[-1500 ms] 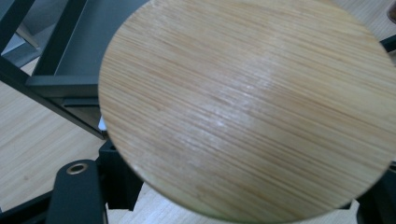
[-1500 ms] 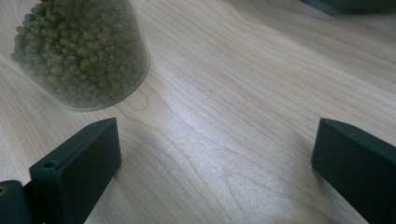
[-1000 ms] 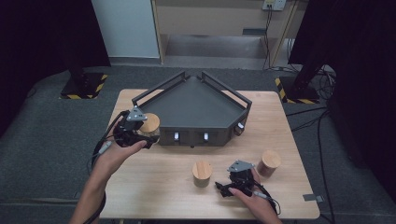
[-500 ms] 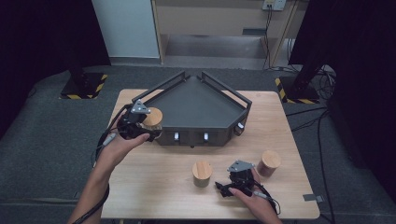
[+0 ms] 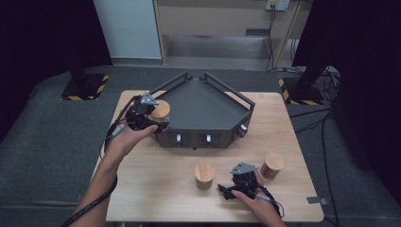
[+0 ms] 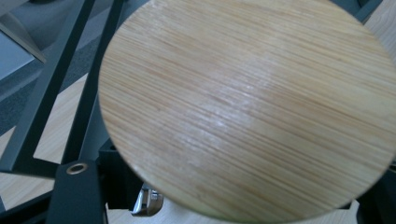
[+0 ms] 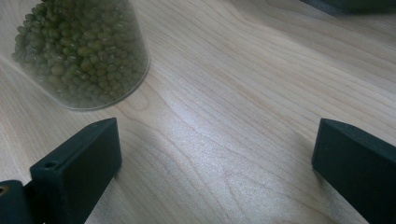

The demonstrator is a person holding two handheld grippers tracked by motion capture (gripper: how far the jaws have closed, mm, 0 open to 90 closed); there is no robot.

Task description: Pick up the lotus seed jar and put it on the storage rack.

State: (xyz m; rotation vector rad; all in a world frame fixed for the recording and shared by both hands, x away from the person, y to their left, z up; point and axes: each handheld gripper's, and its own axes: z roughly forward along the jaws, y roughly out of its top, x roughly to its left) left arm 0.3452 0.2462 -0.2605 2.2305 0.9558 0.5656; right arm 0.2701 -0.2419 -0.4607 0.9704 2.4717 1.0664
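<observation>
A jar (image 7: 81,51) of green beans stands on the bench; left tool (image 5: 142,113) clamps a wood-lidded jar (image 5: 160,109) (over the tray's (image 5: 203,106) left rail); right tool (image 5: 239,182) gapes, empty.

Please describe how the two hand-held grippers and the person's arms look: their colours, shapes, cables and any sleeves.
Both are black. The left hand-held gripper and the right hand-held gripper each carry a grey three-cornered plate on top and trail a black cable. In the right gripper view, its two black jaws are blocky and rectangular; the left one has a small round hole. The forearms are bare, with no sleeves visible.
</observation>
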